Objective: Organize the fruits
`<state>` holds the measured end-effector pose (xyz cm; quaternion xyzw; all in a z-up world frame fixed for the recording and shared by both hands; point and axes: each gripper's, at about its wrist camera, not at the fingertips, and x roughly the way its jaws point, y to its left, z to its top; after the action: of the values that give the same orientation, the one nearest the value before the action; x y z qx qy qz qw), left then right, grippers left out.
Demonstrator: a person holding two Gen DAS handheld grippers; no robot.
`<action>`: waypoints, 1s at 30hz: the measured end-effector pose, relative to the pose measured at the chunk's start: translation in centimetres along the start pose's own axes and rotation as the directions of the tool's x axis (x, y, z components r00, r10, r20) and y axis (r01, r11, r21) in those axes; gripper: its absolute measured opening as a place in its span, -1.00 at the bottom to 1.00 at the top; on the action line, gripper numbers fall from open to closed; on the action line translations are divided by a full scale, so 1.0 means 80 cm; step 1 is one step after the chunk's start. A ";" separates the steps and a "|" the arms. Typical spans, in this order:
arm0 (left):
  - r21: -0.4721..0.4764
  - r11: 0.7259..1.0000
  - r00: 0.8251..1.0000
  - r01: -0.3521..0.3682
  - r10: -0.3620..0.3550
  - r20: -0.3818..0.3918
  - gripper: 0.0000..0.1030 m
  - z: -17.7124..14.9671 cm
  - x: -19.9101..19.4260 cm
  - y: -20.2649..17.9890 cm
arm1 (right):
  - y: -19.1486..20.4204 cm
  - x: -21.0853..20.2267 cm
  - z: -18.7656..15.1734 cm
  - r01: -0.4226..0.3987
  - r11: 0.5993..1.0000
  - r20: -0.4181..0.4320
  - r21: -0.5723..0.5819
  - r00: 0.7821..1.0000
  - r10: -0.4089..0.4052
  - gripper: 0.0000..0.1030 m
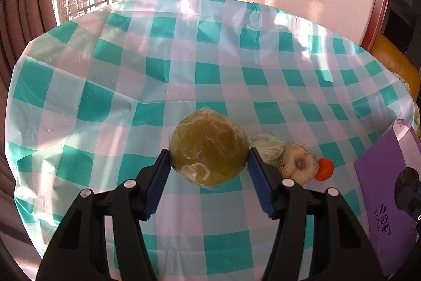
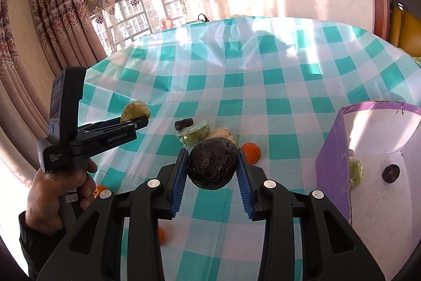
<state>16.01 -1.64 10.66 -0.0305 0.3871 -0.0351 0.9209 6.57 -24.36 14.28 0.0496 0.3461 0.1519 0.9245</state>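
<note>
My left gripper [image 1: 208, 149] is shut on a large yellow-green fruit wrapped in plastic film [image 1: 208, 146], held over the checked tablecloth; the right wrist view shows that gripper [image 2: 136, 123] and the fruit [image 2: 135, 109] at the left. My right gripper [image 2: 213, 152] is shut on a dark, wrinkled round fruit [image 2: 211, 165]. On the cloth lie a small wrapped green fruit [image 1: 269, 149] [image 2: 196, 134], a pale wrapped fruit [image 1: 300, 165] [image 2: 222, 134], an orange [image 1: 325, 169] [image 2: 251, 153] and a small dark fruit [image 2: 183, 124].
A purple box with a white inside [image 2: 373, 149] [image 1: 386, 188] stands at the right; a wrapped green fruit [image 2: 355, 171] and a small dark fruit [image 2: 391, 173] lie in it. Two more oranges [image 2: 100, 190] [image 2: 161, 235] lie near my right gripper's base. A window with curtains lies beyond the table.
</note>
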 end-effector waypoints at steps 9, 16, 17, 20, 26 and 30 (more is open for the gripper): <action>0.107 0.987 0.988 0.117 -0.126 0.084 0.16 0.013 -0.054 -0.084 | -0.038 -0.059 0.023 0.039 0.999 0.096 0.024 0.995 -0.041 -0.29; 0.196 0.962 0.975 0.191 -0.209 0.076 0.16 0.012 -0.064 -0.150 | -0.101 -0.087 0.031 0.119 0.990 0.129 0.081 0.983 -0.128 -0.29; 0.207 0.958 0.973 0.199 -0.218 0.074 0.16 0.012 -0.065 -0.158 | -0.110 -0.089 0.031 0.129 0.988 0.128 0.088 0.982 -0.139 -0.29; 0.243 0.943 0.967 0.226 -0.248 0.064 0.16 0.010 -0.067 -0.185 | -0.137 -0.094 0.031 0.161 0.981 0.122 0.108 0.977 -0.174 -0.29; 0.315 0.908 0.952 0.276 -0.303 0.039 0.16 0.004 -0.069 -0.238 | -0.181 -0.096 0.029 0.214 0.968 0.097 0.129 0.969 -0.227 -0.29; 0.361 0.881 0.943 0.305 -0.333 0.016 0.16 -0.004 -0.070 -0.272 | -0.201 -0.093 0.028 0.231 0.965 0.074 0.122 0.968 -0.241 -0.29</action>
<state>10.99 -22.84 16.24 0.0709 0.3283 -0.2538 0.9071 6.70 -41.92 17.48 0.0666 0.3166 0.0184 0.9460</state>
